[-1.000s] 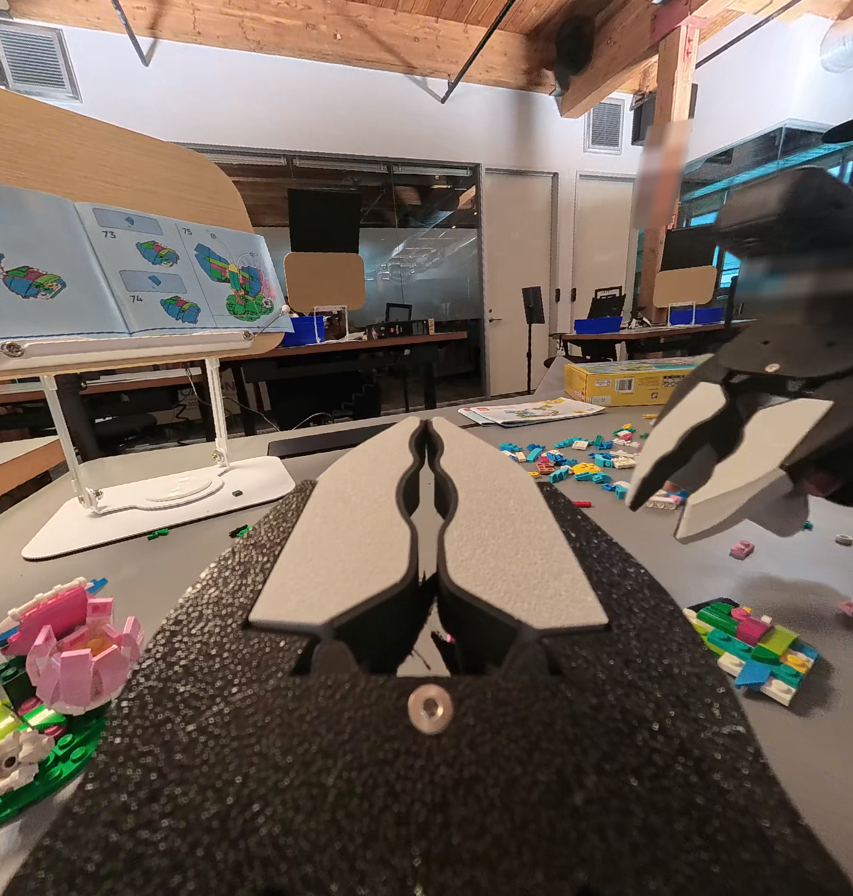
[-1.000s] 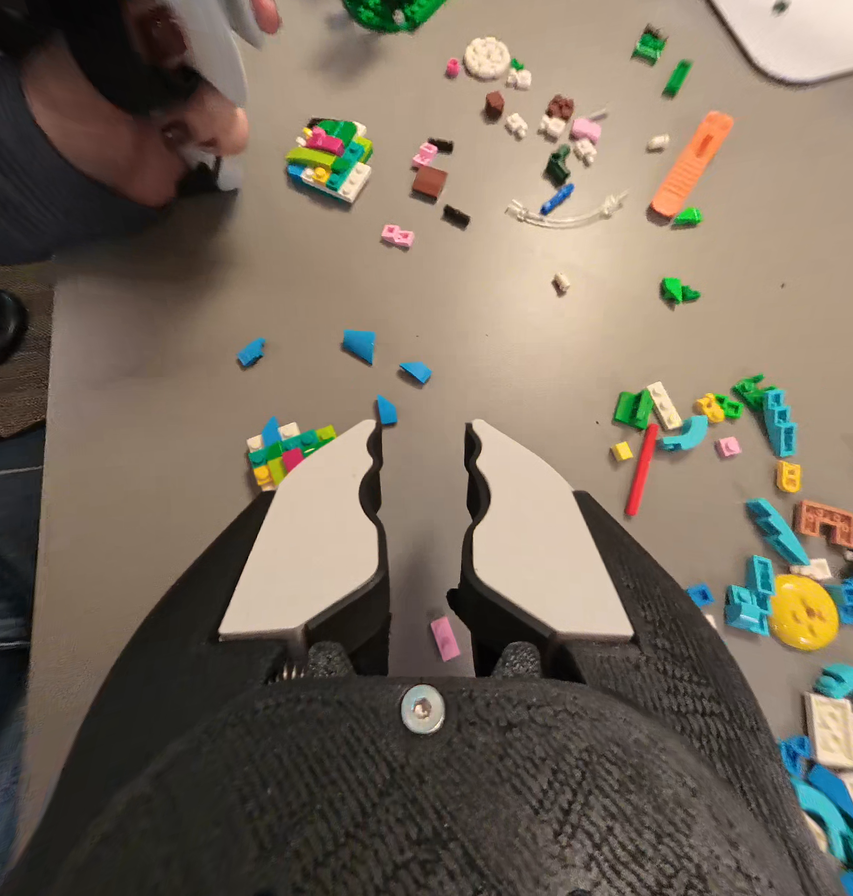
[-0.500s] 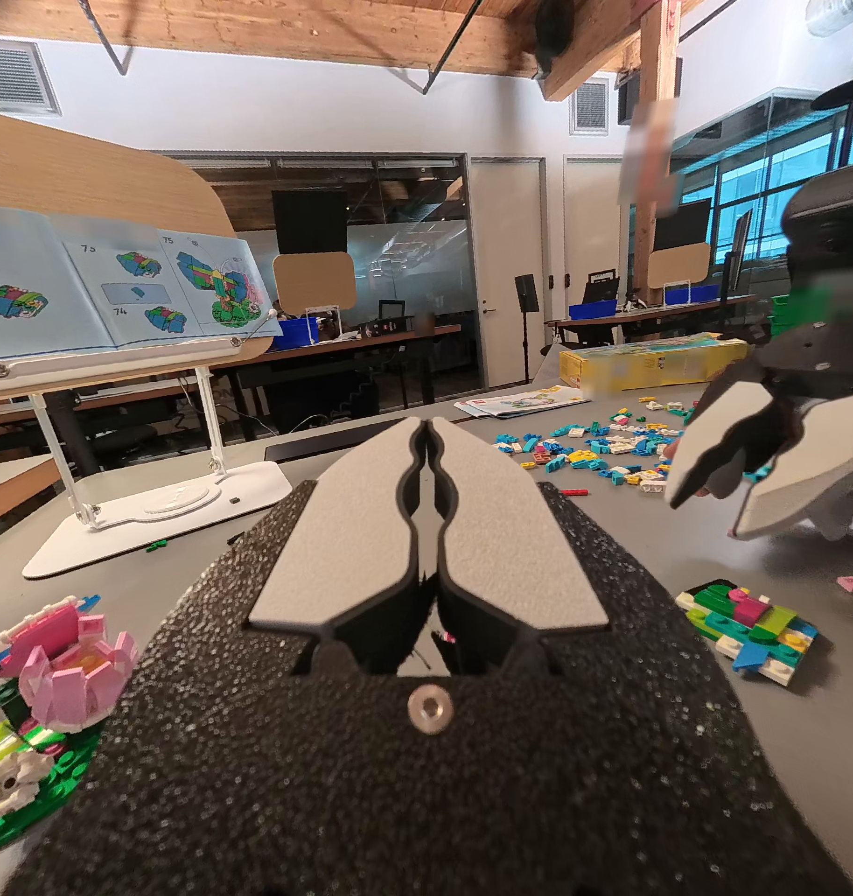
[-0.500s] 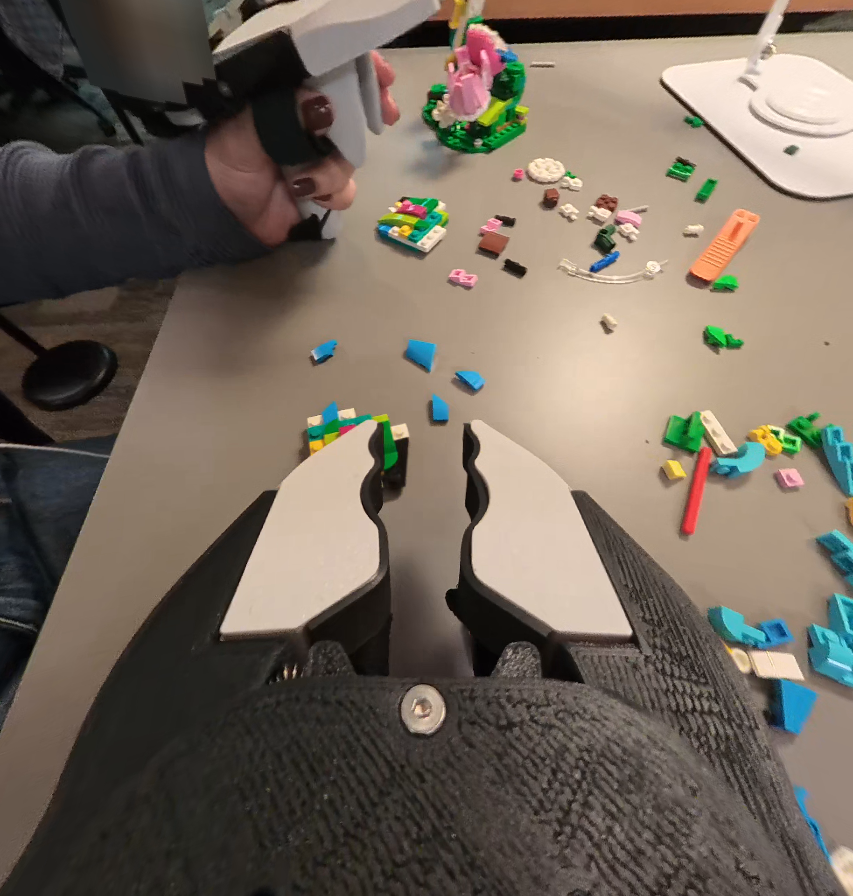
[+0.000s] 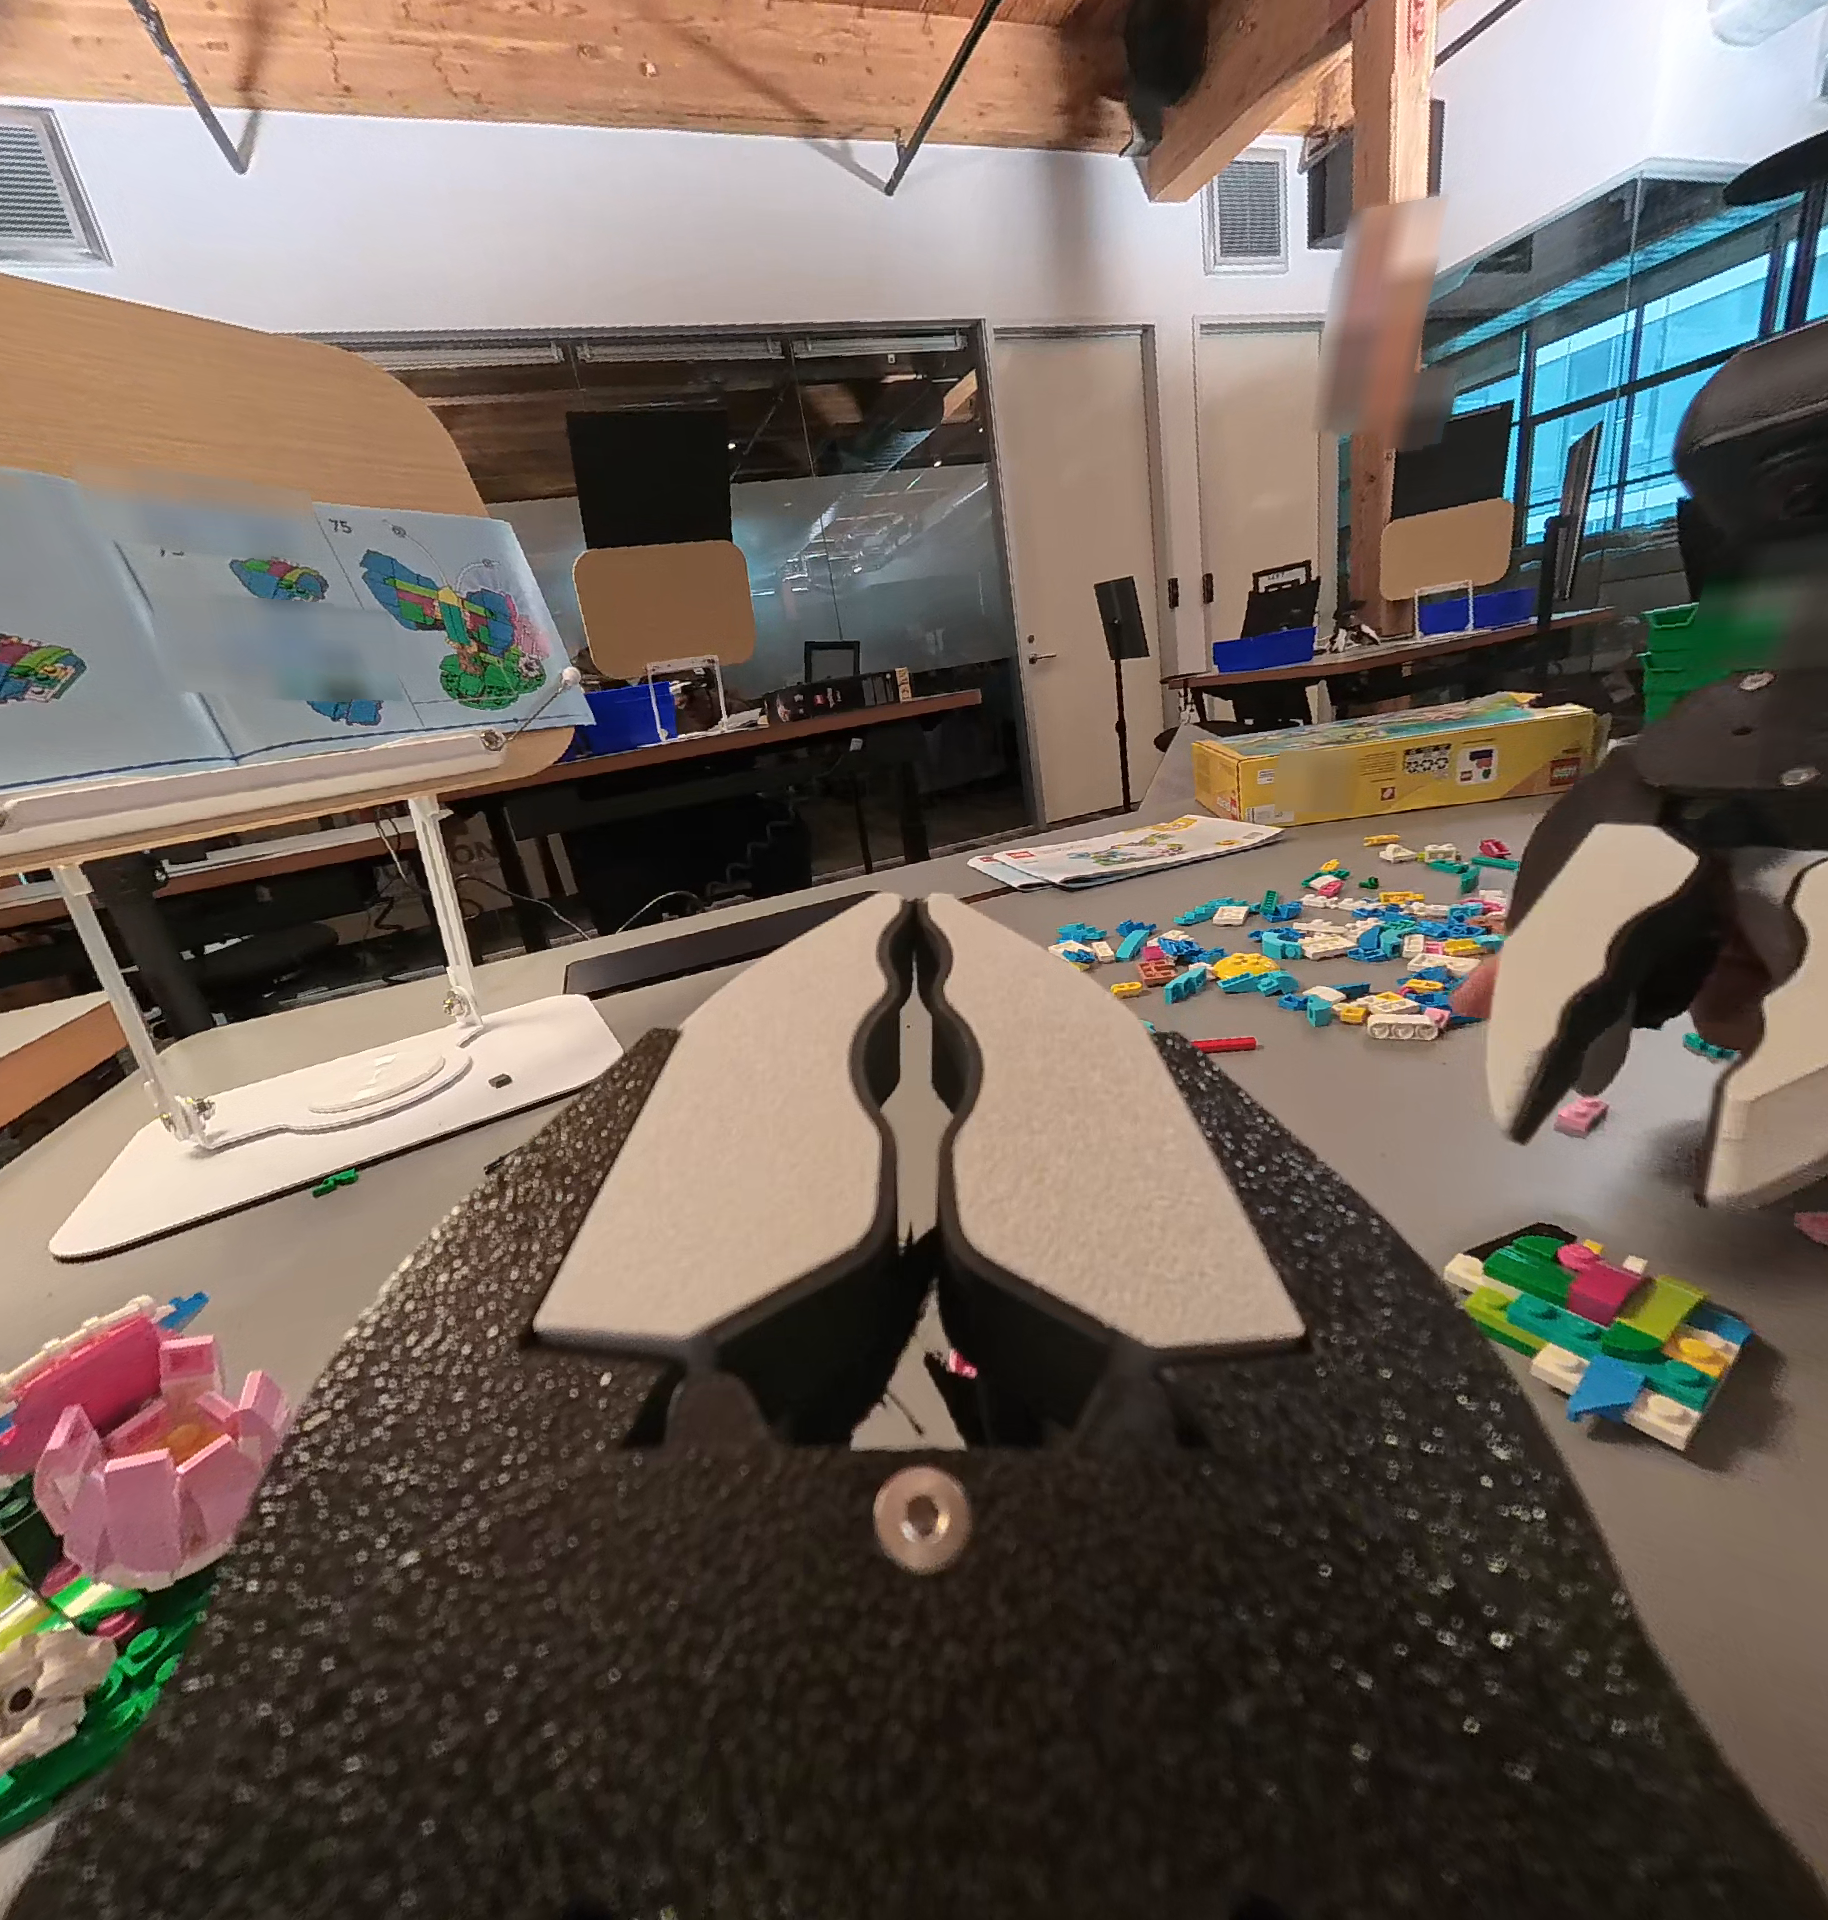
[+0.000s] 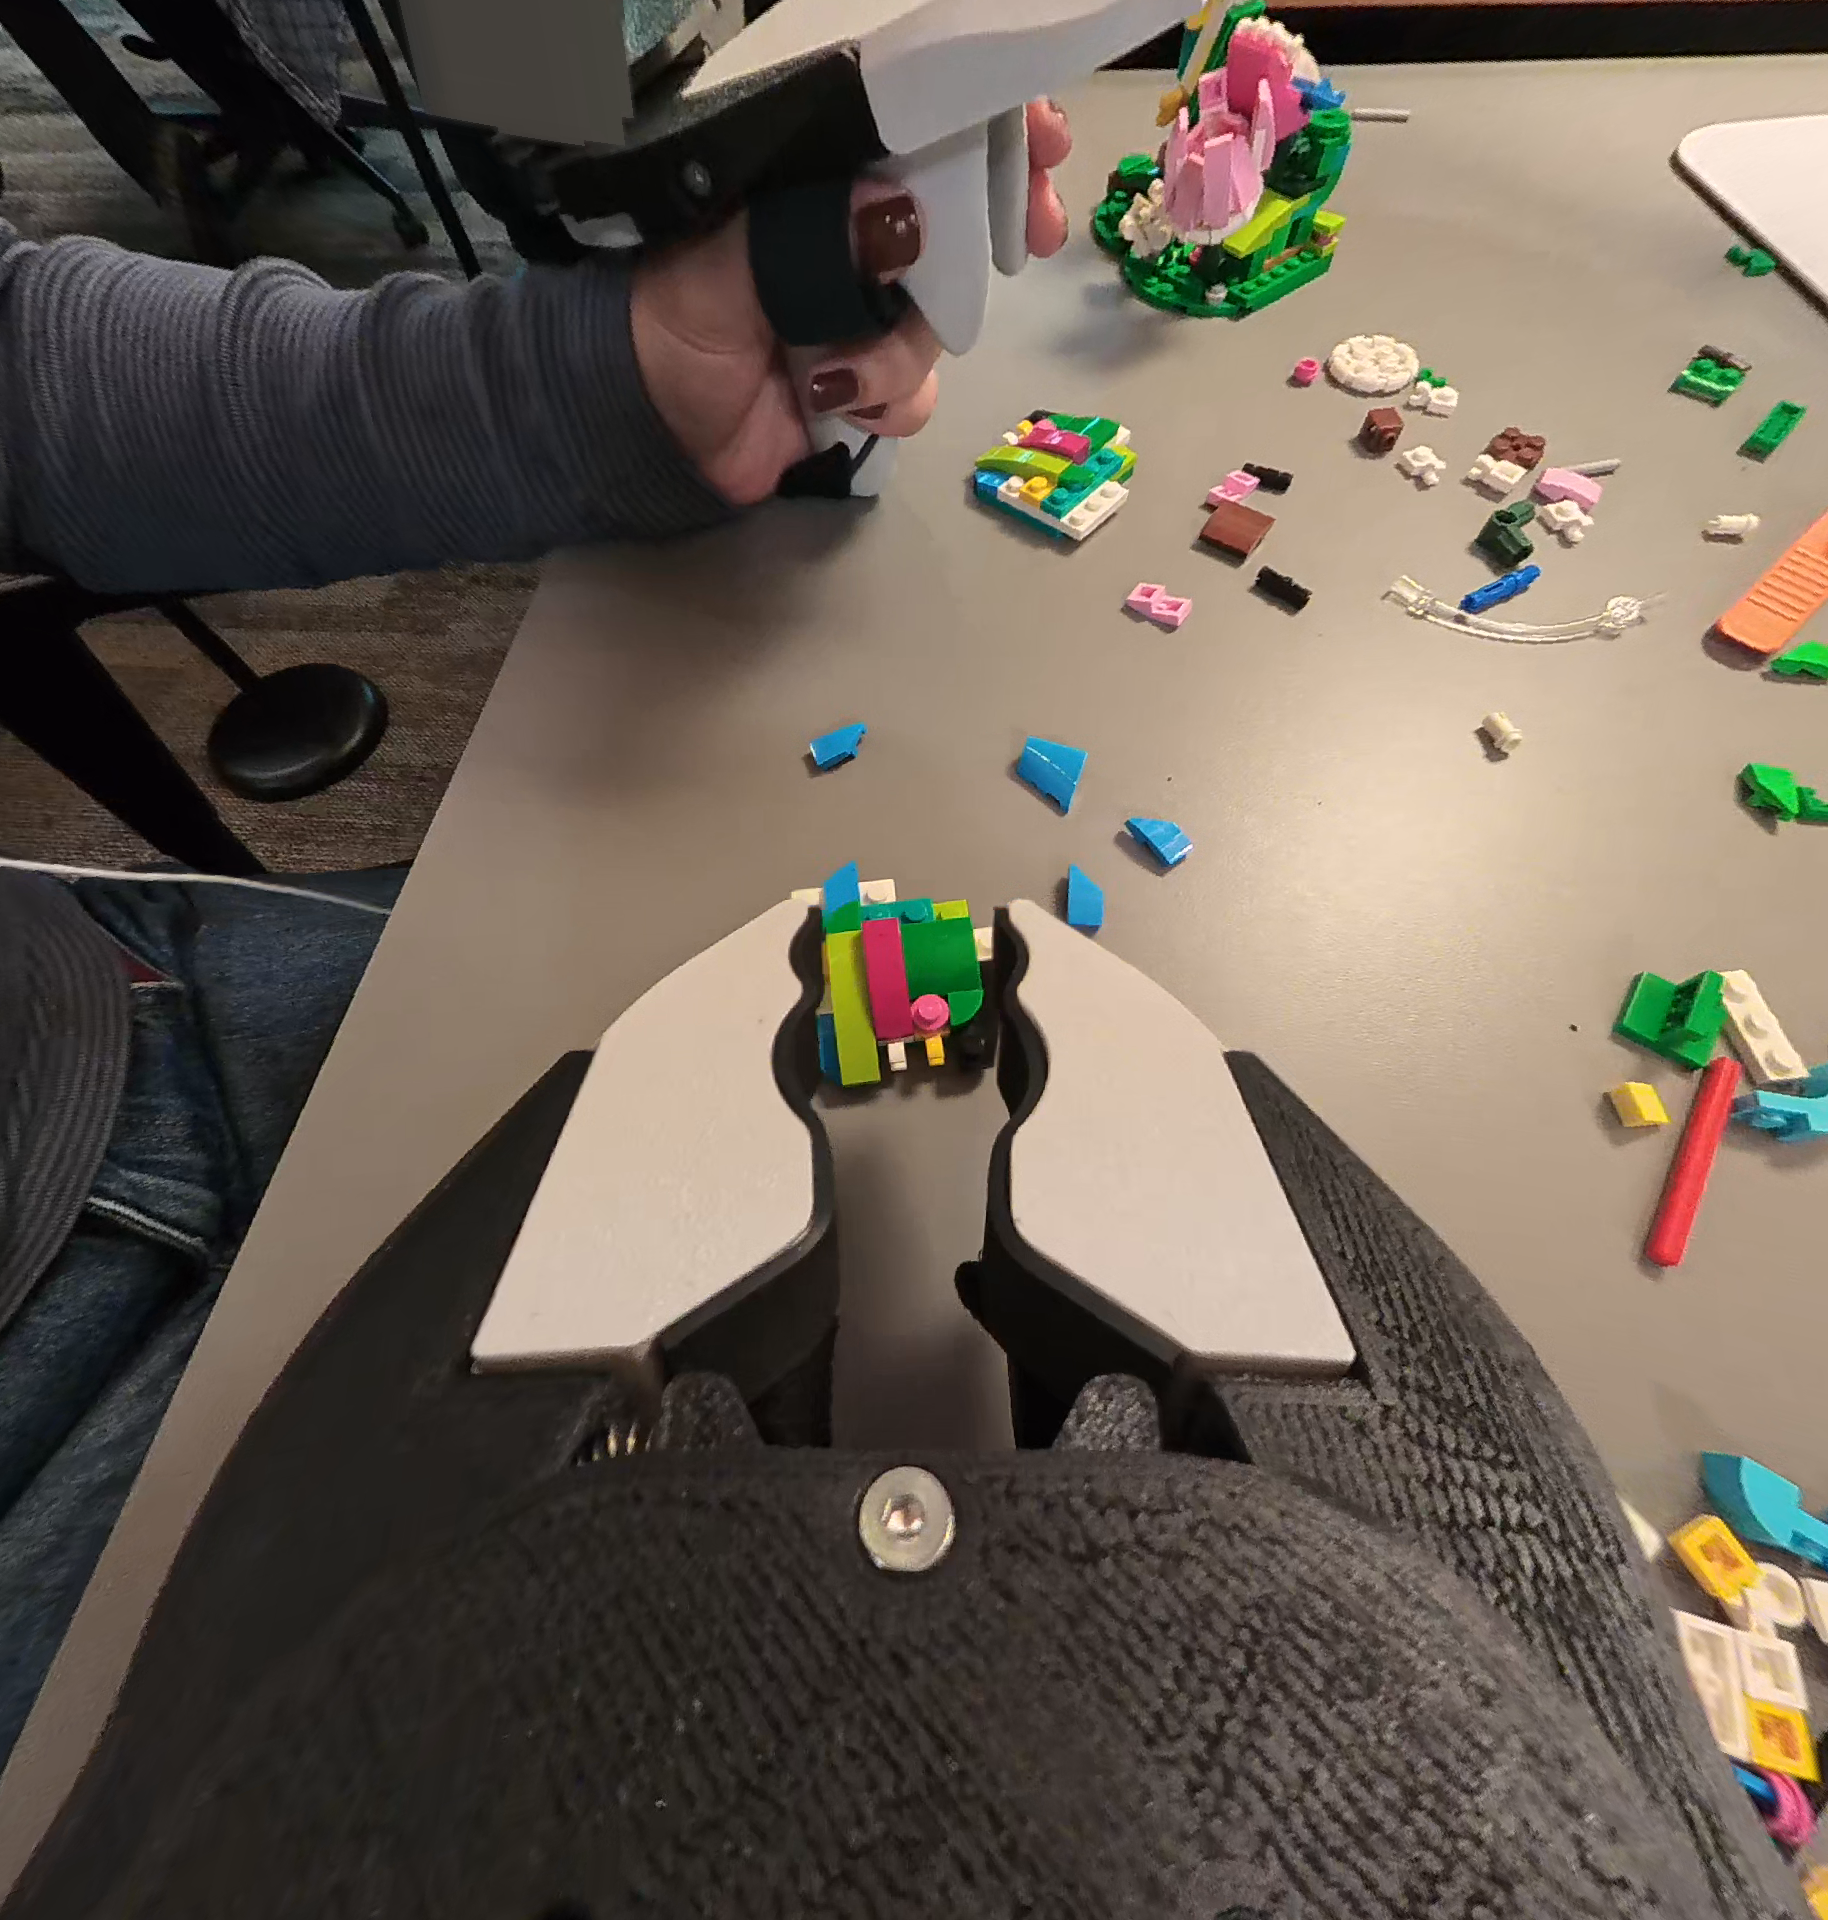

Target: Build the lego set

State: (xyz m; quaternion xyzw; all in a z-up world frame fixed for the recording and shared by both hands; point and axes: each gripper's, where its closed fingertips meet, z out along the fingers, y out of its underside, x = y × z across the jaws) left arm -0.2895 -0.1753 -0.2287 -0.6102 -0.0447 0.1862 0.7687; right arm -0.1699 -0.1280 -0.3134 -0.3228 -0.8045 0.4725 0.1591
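Observation:
In the right wrist view my right gripper is open, low over the grey table. A small multi-colour wing assembly of green, lime, magenta and blue bricks lies between its fingertips, and the jaws stand either side of it. A second, similar assembly lies farther off; it also shows in the left wrist view. My left gripper is shut and empty, held above the table. A hand holds it at the top of the right wrist view. The right gripper shows open at the right of the left wrist view.
A pink flower model on a green base stands at the far side. Blue wedge pieces lie just beyond the right gripper. Loose bricks and an orange separator lie to the right. The instruction booklet sits on a white stand. The table's left edge is close. The gap from one gripper's tips to the other's is roughly 15 cm. To reach the pink flower model in a straight line is about 15 cm for my left fingers, about 25 cm for my right.
My right gripper has moved towards the near-left edge of the table and now straddles the small wing assembly, still open. The left gripper stays shut and has barely moved.

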